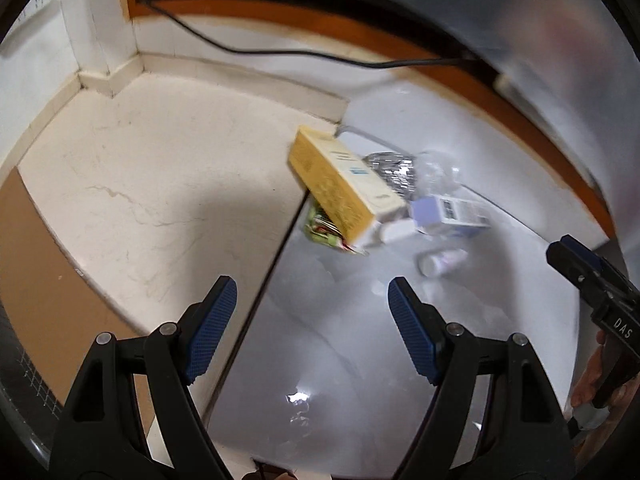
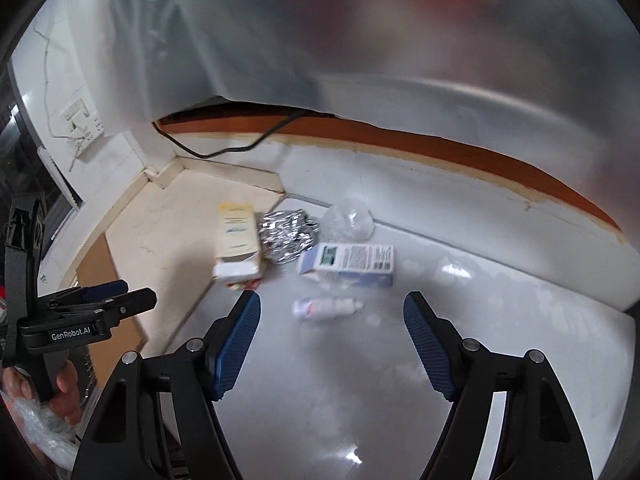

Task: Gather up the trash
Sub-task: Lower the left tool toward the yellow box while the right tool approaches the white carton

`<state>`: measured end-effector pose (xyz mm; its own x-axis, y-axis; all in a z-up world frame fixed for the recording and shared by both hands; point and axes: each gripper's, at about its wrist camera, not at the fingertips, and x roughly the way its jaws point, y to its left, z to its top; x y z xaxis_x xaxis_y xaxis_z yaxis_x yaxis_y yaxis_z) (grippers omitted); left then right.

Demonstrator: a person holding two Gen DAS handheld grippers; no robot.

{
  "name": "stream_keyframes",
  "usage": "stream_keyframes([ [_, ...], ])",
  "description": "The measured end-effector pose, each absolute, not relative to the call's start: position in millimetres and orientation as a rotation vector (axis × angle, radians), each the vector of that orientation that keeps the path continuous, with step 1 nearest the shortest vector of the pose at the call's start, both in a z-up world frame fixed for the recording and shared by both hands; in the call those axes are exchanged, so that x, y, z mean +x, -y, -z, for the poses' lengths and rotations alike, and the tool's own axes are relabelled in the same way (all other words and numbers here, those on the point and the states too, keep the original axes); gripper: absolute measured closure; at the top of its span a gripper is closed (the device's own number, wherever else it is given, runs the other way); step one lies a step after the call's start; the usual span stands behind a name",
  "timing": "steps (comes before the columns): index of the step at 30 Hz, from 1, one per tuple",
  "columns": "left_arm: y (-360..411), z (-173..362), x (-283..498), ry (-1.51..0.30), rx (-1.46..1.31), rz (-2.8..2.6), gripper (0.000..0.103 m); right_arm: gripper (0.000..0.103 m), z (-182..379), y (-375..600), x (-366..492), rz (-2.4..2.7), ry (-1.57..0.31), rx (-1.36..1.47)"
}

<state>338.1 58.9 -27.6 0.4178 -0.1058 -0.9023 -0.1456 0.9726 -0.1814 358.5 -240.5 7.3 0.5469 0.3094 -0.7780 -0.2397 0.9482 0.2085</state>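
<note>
Taking the crumpled foil ball [image 2: 289, 237] as the landmark, the litter lay in a loose cluster on the floor near the wall: just left of the foil stood a yellow-and-white carton [image 2: 237, 242], tipped over a green-and-red wrapper [image 1: 323, 229] that peeked from beneath it; just right of the foil sat a clear crumpled plastic piece [image 2: 349, 220]; in front of the foil and to its right lay a pale lilac box [image 2: 349, 264] on its side, and nearer the camera than that box, a small white bottle [image 2: 326, 307] also lying flat. The left gripper [image 1: 312, 328] hung released, its jaws wide with nothing between them, well short of the foil; the right gripper [image 2: 332, 344] was likewise spread and empty, aimed over the small bottle. This looked like the approach step, with nothing yet picked up. The next move would probably call for lowering one gripper over a single piece, likely the bottle, and squeezing across its narrow body, which might roll
</note>
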Motion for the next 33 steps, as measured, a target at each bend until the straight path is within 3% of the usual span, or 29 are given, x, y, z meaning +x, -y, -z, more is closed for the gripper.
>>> stream_keyframes([
  [4,-74.5,59.3,368.1,-1.175,-0.295,-0.088,0.027,0.036,20.1,245.9,393.7,-0.344,-0.982,0.100],
  [16,-86.1,125.7,423.3,-1.269,-0.447,-0.081,0.028,0.038,85.3,242.0,440.7,-0.378,-1.064,0.151],
  [33,-47.2,156.0,428.4,-1.358,-0.522,-0.052,0.028,0.038,101.3,223.4,449.2,-0.400,-0.993,0.055],
])
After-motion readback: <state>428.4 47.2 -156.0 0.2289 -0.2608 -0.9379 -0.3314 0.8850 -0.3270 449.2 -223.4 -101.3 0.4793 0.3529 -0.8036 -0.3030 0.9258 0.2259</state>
